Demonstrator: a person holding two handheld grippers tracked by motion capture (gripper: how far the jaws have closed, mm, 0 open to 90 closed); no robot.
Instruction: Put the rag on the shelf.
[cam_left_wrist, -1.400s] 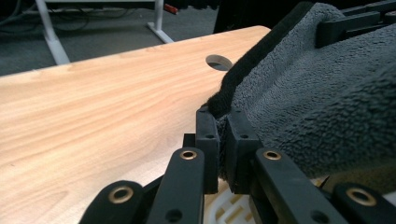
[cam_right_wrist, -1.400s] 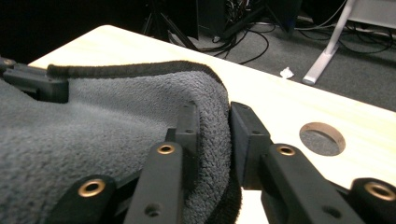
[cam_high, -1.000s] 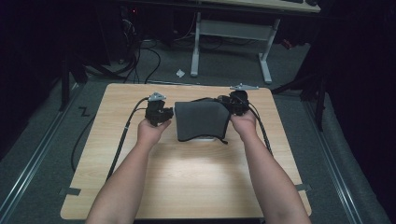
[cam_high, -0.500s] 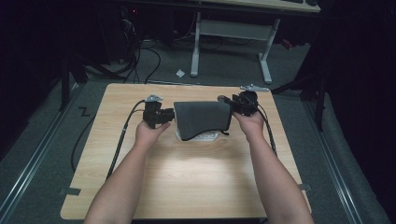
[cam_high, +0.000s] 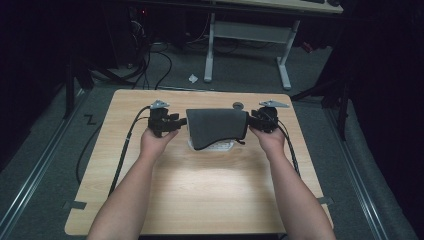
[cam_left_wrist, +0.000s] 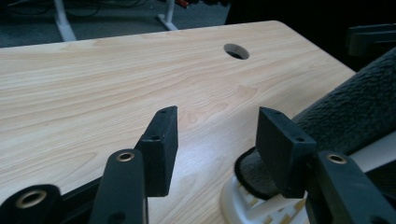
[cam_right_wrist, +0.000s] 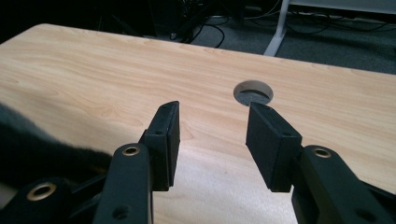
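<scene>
Both forearms are bare, with no sleeve visible. Each hand holds a black gripper: the left gripper (cam_high: 181, 121) and the right gripper (cam_high: 249, 120). Each one carries a grey three-cornered plate (cam_high: 159, 104) on top. A black cable (cam_high: 126, 145) trails from each toward the near edge of the table. The jaws are flat black blocks with small screw holes, and the black arms behind them have brass-coloured rivets (cam_left_wrist: 125, 156).

Both forearms reach forward, well apart. The left gripper (cam_high: 181, 121) has its jaws spread wide. The right gripper (cam_high: 248, 120) is likewise wide apart.
</scene>
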